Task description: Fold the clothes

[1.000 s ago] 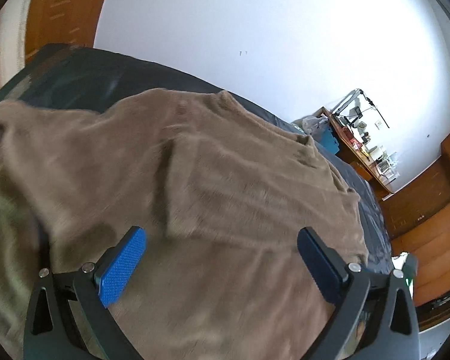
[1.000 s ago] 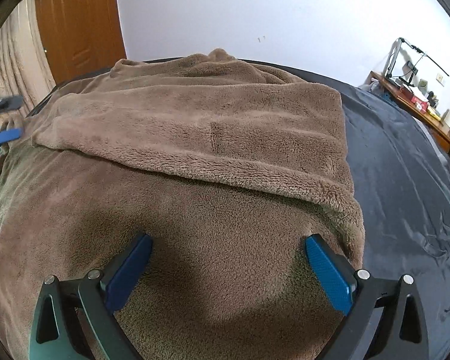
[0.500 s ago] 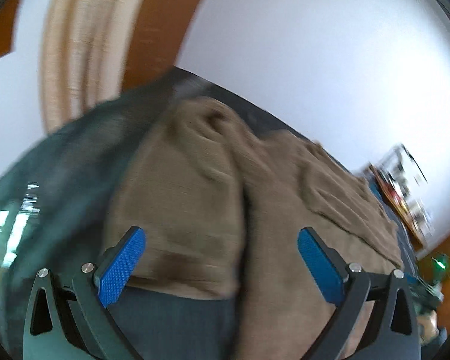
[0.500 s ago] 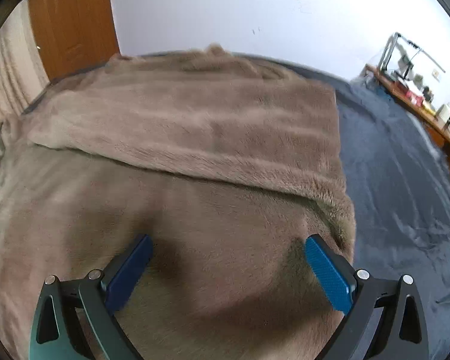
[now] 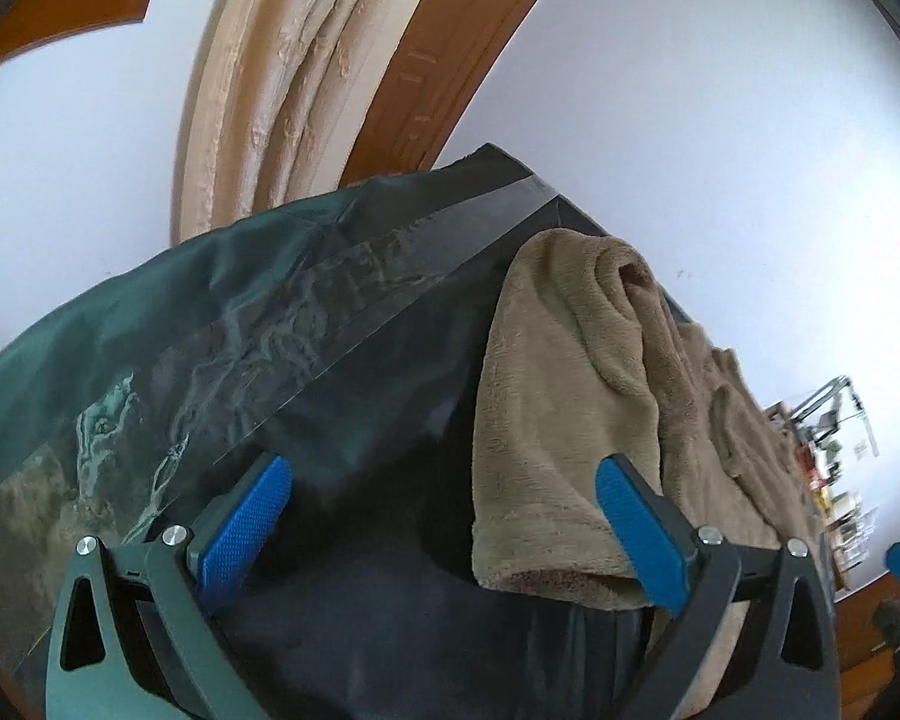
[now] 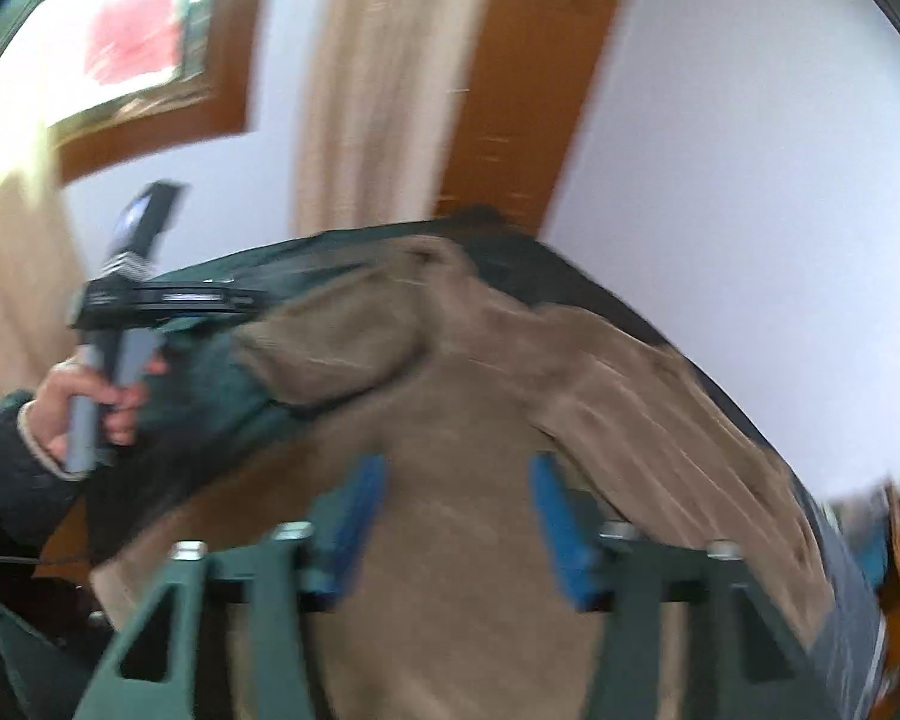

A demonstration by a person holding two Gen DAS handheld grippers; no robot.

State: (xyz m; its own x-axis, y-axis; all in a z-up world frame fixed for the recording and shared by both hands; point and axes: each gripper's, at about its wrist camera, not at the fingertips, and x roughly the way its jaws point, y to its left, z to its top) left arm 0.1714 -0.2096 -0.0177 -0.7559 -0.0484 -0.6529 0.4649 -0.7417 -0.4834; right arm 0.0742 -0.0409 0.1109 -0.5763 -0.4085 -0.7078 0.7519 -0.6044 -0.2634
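Nearest in the left wrist view, the left gripper (image 5: 438, 516) stands wide and holds nothing, and it has swung off the middle of the brown fleece garment (image 5: 564, 420) to the sleeve cuff at the edge. The right gripper (image 6: 456, 516) was wide a second ago and is now narrower over the fleece, but blur hides whether it pinches cloth. Farther, the garment lies partly folded on the dark bed (image 5: 270, 324); I judge another fold is being prepared.

A bed (image 5: 342, 360) is covered by a dark green sheet. Behind it, a beige curtain (image 5: 282, 78) is hung beside a brown wooden door (image 5: 450, 60). A cluttered shelf (image 5: 834, 480) is seen far right.
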